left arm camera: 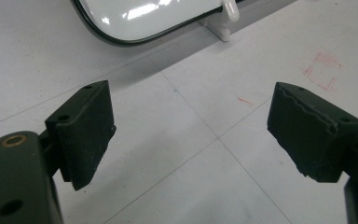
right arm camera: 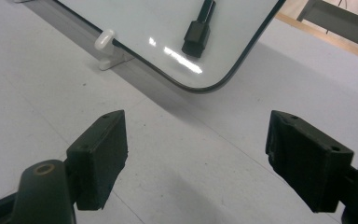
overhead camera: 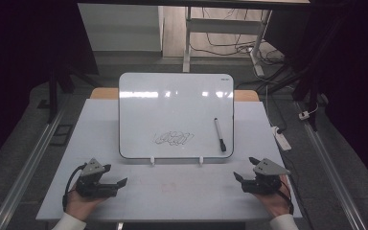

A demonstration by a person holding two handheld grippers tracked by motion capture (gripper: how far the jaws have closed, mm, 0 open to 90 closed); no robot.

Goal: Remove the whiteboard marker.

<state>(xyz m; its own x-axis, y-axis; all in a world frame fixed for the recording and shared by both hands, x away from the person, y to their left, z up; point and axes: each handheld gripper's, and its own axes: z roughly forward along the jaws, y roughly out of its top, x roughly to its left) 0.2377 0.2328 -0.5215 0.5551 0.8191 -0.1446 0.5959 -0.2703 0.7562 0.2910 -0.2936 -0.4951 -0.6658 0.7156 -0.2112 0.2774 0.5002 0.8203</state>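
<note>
Whiteboard (overhead camera: 172,110) w/ marker (overhead camera: 220,134) on white table (overhead camera: 172,191) — both claws, left (overhead camera: 115,178) & right (overhead camera: 243,168), open, empty.

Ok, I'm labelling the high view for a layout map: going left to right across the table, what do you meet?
Left gripper, jaws open → scribble on the whiteboard → black marker lying on the board → right gripper, jaws open.
</note>
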